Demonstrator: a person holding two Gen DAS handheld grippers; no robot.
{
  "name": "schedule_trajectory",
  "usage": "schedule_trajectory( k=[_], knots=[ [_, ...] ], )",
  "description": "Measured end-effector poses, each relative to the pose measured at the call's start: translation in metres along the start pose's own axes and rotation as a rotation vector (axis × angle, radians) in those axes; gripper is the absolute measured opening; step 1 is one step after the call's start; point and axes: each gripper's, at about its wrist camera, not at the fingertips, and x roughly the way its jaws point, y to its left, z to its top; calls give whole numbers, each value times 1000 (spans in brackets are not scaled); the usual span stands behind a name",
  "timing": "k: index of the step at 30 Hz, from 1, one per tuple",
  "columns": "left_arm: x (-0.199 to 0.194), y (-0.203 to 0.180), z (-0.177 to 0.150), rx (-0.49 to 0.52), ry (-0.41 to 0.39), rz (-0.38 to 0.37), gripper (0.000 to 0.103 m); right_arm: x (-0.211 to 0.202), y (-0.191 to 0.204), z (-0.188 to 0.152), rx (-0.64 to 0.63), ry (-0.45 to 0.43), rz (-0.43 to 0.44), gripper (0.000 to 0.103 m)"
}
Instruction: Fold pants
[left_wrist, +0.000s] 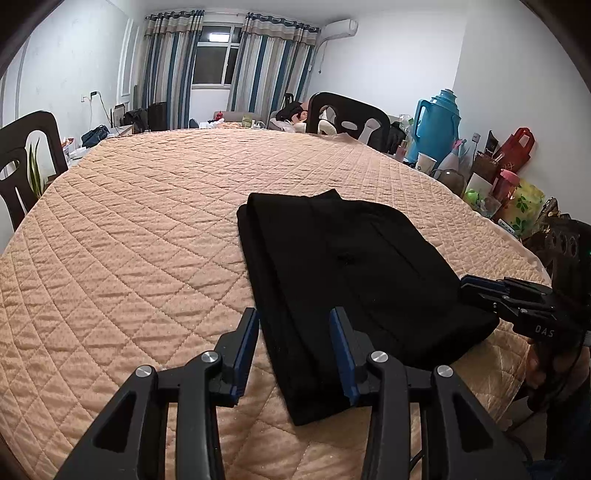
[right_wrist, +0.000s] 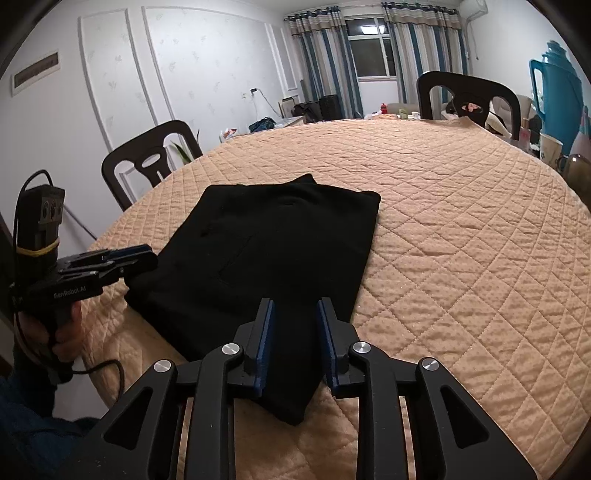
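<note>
The black pants (left_wrist: 343, 277) lie folded into a thick rectangle on the quilted peach table cover (left_wrist: 147, 240). My left gripper (left_wrist: 295, 317) is open, its fingers straddling the near left corner of the pants. My right gripper (right_wrist: 295, 306) is open, its fingers either side of the near right corner of the pants (right_wrist: 273, 251). The right gripper shows in the left wrist view (left_wrist: 469, 282) at the pants' right edge. The left gripper shows in the right wrist view (right_wrist: 147, 253) at their left edge. Neither grips cloth.
Dark chairs stand at the far side (left_wrist: 347, 114) and the left (left_wrist: 26, 155) of the table. A blue thermos (left_wrist: 439, 122), cups, bags and bottles crowd the right edge. The table's near edge is close to both hands.
</note>
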Motion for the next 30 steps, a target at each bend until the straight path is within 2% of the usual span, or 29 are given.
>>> schedule_trajectory(
  k=[5,7,9,10,12,14,15,19,23,25,27,30],
  knots=[
    [-1,5,-1,-27,1,-27,43,0,-1,-1,6,-2,5,26],
    [1,11,4,-50,14,-54,48,-1,-7,3,40,1,27,29],
    [4,19,10,-81,13,-58,54,0,-16,7,89,-4,51,44],
    [8,23,12,-99,15,-56,56,1,-21,9,120,-8,52,46],
    [21,36,15,-174,66,-89,58,9,-37,13,202,2,73,47],
    [28,43,20,-241,86,-151,60,24,-51,13,282,69,110,47],
    [30,44,22,-255,98,-157,60,23,-54,15,302,45,134,47],
    [41,42,28,-277,105,-188,60,36,-58,23,355,72,224,49],
    [50,36,33,-294,108,-186,60,47,-54,32,357,80,226,49],
    [50,34,33,-307,107,-178,60,52,-57,35,391,92,232,47],
    [46,33,28,-321,104,-180,56,52,-53,36,375,98,201,34],
    [39,34,19,-335,101,-182,51,49,-48,32,361,89,210,25]
  ],
)
